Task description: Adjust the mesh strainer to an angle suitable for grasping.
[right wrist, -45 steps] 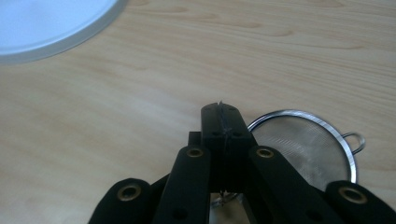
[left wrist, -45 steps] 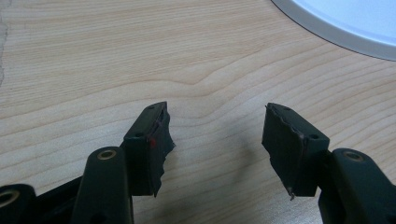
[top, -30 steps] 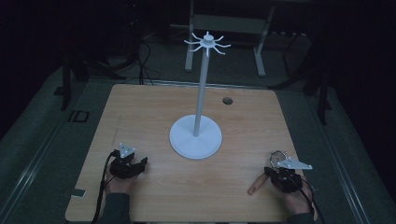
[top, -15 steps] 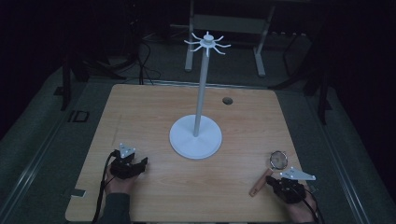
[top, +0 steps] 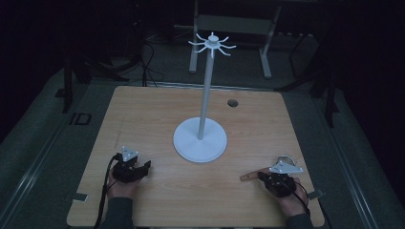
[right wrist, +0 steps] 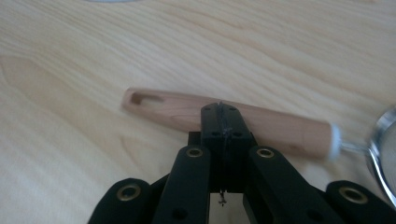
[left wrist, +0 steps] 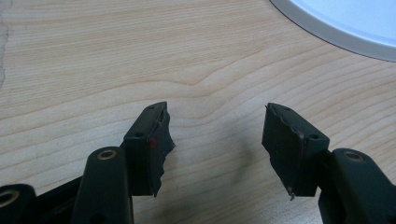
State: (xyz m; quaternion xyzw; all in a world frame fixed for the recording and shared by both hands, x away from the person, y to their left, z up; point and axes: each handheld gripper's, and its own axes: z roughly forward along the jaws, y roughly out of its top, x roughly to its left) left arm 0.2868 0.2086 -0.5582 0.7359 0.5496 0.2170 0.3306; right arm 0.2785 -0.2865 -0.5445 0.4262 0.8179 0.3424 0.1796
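A small strainer lies flat at the table's front right, its wooden handle point(top: 250, 175) point(right wrist: 177, 109) pointing left and its metal rim point(top: 285, 159) point(right wrist: 385, 135) to the right. My right gripper point(top: 265, 175) point(right wrist: 220, 112) is shut, jaws pressed together with nothing between them, and its tips sit right at the near side of the handle. Whether they touch it I cannot tell. At the front left, my left gripper point(top: 142, 167) point(left wrist: 217, 135) rests low over bare wood, open and empty. A tall white stand point(top: 204, 95) with hooks on top rises from a round base point(top: 199, 140) point(left wrist: 345, 23) at mid-table.
A small dark hole point(top: 232, 102) sits in the wooden tabletop point(top: 143, 109) at the back right. Dark floor surrounds the table, and a metal frame point(top: 229, 21) stands behind it. The stand's base lies just ahead and right of my left gripper.
My right gripper has drawn back toward the person, then shifted left along the strainer's handle. The strainer and my left gripper have stayed put.
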